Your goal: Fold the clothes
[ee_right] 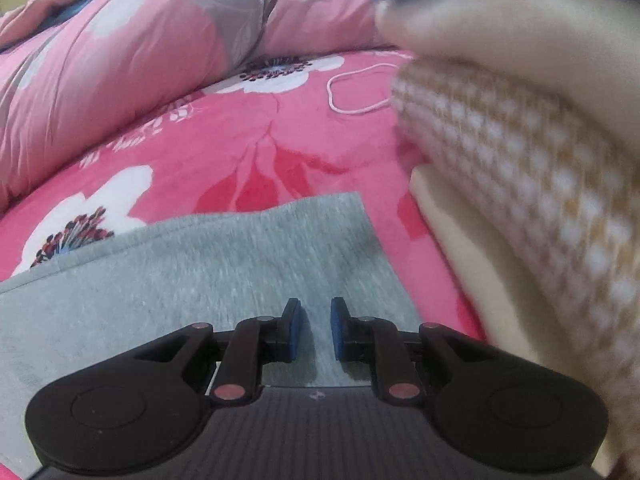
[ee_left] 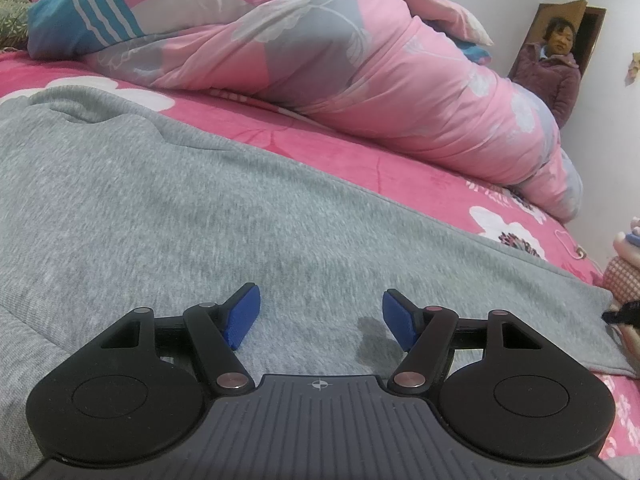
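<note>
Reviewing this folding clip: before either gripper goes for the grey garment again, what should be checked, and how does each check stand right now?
1. Left gripper free to grasp: ok, jaws wide apart with only flat cloth showing between them.
2. Right gripper free to grasp: ok, a narrow gap between the pads, no cloth pinched.
3. Grey garment lying flat on the bed: ok where visible, smooth apart from a rumple at its far left.
4. Garment corner within the right gripper's view: ok, it lies just ahead of the gripper.
5. Space right of that corner: not ok, a checked fabric bundle sits close by.
6. White cord clear of the garment: ok, it lies apart on the bed.
</note>
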A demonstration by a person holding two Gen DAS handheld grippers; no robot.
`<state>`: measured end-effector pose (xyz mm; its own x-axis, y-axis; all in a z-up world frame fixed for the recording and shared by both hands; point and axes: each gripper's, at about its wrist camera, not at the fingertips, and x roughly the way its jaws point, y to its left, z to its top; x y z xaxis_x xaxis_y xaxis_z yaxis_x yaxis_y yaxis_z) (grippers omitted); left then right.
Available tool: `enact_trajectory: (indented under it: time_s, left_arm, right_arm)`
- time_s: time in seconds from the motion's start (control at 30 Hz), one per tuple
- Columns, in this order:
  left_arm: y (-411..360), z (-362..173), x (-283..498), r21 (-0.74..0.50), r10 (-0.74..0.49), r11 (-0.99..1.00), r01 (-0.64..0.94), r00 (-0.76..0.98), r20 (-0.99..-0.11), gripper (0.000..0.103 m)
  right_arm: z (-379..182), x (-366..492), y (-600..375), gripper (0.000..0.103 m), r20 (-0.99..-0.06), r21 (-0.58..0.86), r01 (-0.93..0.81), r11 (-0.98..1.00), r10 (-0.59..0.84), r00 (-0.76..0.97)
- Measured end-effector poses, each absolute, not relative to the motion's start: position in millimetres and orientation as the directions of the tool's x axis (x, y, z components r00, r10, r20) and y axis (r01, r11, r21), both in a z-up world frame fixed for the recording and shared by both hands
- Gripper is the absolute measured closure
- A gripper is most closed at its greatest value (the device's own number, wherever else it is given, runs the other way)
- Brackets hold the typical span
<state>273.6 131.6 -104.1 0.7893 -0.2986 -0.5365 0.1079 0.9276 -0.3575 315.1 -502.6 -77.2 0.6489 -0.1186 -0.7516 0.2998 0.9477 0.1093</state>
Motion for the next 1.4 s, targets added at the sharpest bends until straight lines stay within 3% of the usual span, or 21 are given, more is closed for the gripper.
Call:
enact_trajectory:
  time_s: [0.13,0.27,0.4,0.57,0.67,0.7,0.77,0.8,0.9,0.97,1.07,1.13,1.17,1.2,1.23,1.4]
  left_arm:
    - [131.9,-104.4,273.2,-0.357,-0.299,0.928,0.109,0.790,-0.535,0.035]
    - [132.2,-104.6,272.6,-0.359,-0.300,0.927,0.110,0.791,-0.533,0.034]
    - [131.9,-104.8,271.8,-0.358,-0.300,0.927,0.111,0.791,-0.533,0.034]
    - [131.6,-104.6,271.3,-0.354,-0.298,0.929,0.112,0.792,-0.533,0.034]
    - [131.5,-104.5,271.0,-0.354,-0.299,0.928,0.112,0.792,-0.532,0.034]
    - [131.5,-104.5,270.9,-0.354,-0.299,0.928,0.112,0.792,-0.532,0.034]
    - [131.4,-104.5,270.9,-0.354,-0.299,0.928,0.112,0.792,-0.532,0.034]
    - [131.3,-104.5,270.9,-0.354,-0.299,0.928,0.113,0.792,-0.532,0.034]
    - [131.4,-104.6,270.8,-0.354,-0.300,0.928,0.113,0.792,-0.532,0.034]
    - [131.6,-104.7,270.7,-0.355,-0.300,0.928,0.114,0.792,-0.531,0.034]
    - [131.9,-104.8,270.7,-0.355,-0.301,0.928,0.115,0.792,-0.531,0.034]
    - [131.9,-104.8,270.6,-0.356,-0.301,0.928,0.115,0.792,-0.531,0.033]
    - [131.8,-104.8,270.6,-0.356,-0.301,0.928,0.115,0.792,-0.531,0.033]
    - [131.5,-104.8,270.4,-0.355,-0.301,0.928,0.114,0.792,-0.531,0.033]
    - [131.3,-104.7,270.2,-0.355,-0.301,0.928,0.114,0.792,-0.531,0.033]
    - [130.9,-104.5,270.3,-0.355,-0.301,0.928,0.114,0.792,-0.531,0.033]
  right_arm:
    - [-51.4,327.7,-494.5,0.085,-0.671,0.140,0.287,0.948,-0.122,0.732]
    - [-53.8,354.3,-492.8,0.085,-0.654,0.062,0.284,0.957,-0.176,0.736]
    - [-94.9,346.2,-500.3,0.086,-0.754,0.040,0.270,0.962,-0.148,0.640]
    - [-84.4,315.7,-490.3,0.085,-0.773,0.039,0.197,0.980,-0.095,0.627]
    - [-67.6,317.6,-491.6,0.084,-0.740,0.041,0.196,0.980,-0.102,0.665]
    - [-60.5,318.0,-492.3,0.083,-0.714,0.054,0.199,0.979,-0.101,0.693]
    - [-50.7,325.1,-495.1,0.069,-0.684,0.071,0.221,0.973,-0.113,0.720]
    - [-47.8,331.5,-497.0,0.056,-0.681,0.074,0.239,0.968,-0.126,0.722]
    - [-49.4,353.4,-503.9,0.052,-0.695,0.051,0.298,0.953,-0.180,0.696]
    - [-56.5,367.3,-510.4,0.042,-0.722,0.053,0.329,0.943,-0.192,0.665]
    - [-74.3,383.3,-521.9,0.040,-0.794,0.086,0.364,0.927,-0.157,0.588]
    - [-82.7,385.9,-526.9,0.044,-0.824,0.115,0.373,0.921,-0.121,0.553]
    - [-84.2,384.0,-527.9,0.052,-0.825,0.127,0.373,0.919,-0.111,0.554]
    - [-81.6,379.6,-525.7,0.079,-0.814,0.131,0.355,0.926,-0.104,0.572]
    - [-78.9,374.9,-523.4,0.093,-0.800,0.133,0.336,0.932,-0.099,0.592]
    - [-64.0,336.9,-501.4,0.093,-0.555,0.035,0.244,0.969,-0.184,0.811]
